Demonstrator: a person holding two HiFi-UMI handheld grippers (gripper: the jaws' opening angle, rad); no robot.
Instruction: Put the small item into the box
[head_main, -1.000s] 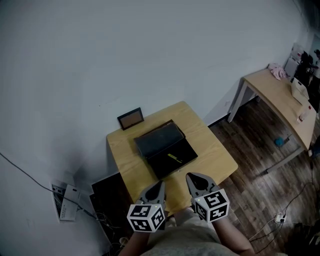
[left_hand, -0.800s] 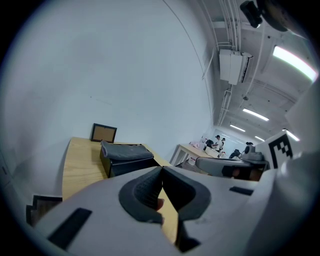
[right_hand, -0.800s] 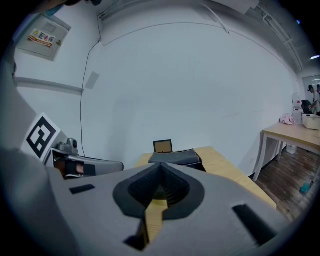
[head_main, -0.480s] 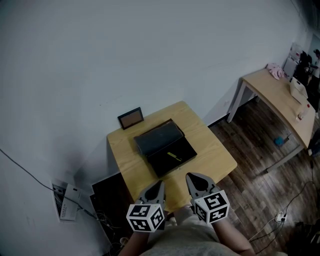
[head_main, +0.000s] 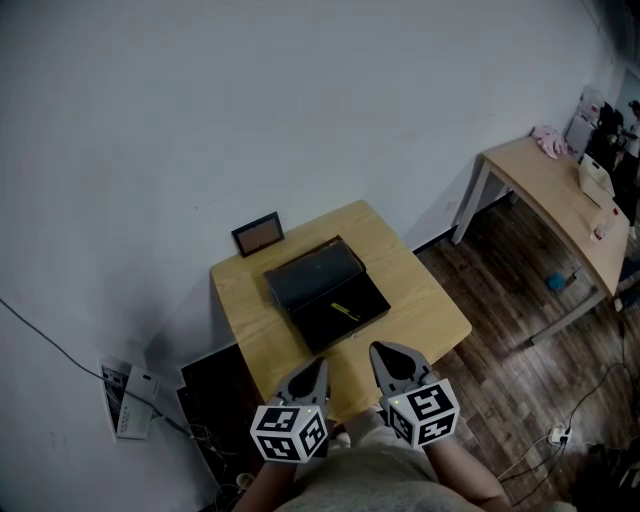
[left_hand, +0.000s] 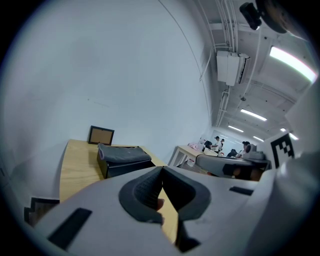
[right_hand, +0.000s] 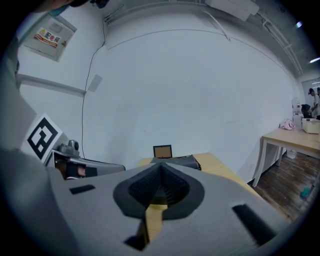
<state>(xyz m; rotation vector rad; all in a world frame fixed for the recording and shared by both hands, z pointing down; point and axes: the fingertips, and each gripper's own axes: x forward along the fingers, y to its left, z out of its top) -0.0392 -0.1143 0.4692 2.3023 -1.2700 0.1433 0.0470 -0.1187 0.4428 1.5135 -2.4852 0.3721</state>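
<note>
An open black box (head_main: 325, 290) lies in the middle of a small wooden table (head_main: 420, 300), its lid folded back toward the wall. Inside its near half lies a small yellow-green item (head_main: 346, 312). Both grippers hover at the table's near edge, short of the box. My left gripper (head_main: 318, 367) is shut with nothing between its jaws, and my right gripper (head_main: 388, 353) is shut and empty too. The left gripper view shows the box (left_hand: 120, 159) ahead beyond the closed jaw tips (left_hand: 161, 170). In the right gripper view the box (right_hand: 175, 161) sits just past the closed tips (right_hand: 160, 165).
A small framed picture (head_main: 258, 233) stands at the table's back edge against the white wall. A dark panel (head_main: 210, 390) and cables sit on the floor left of the table. A second, longer table (head_main: 560, 200) with items stands to the right on the wood floor.
The view has shifted slightly; the table and box sit a little left of and above where they were. Both grippers keep their place and stay shut.
</note>
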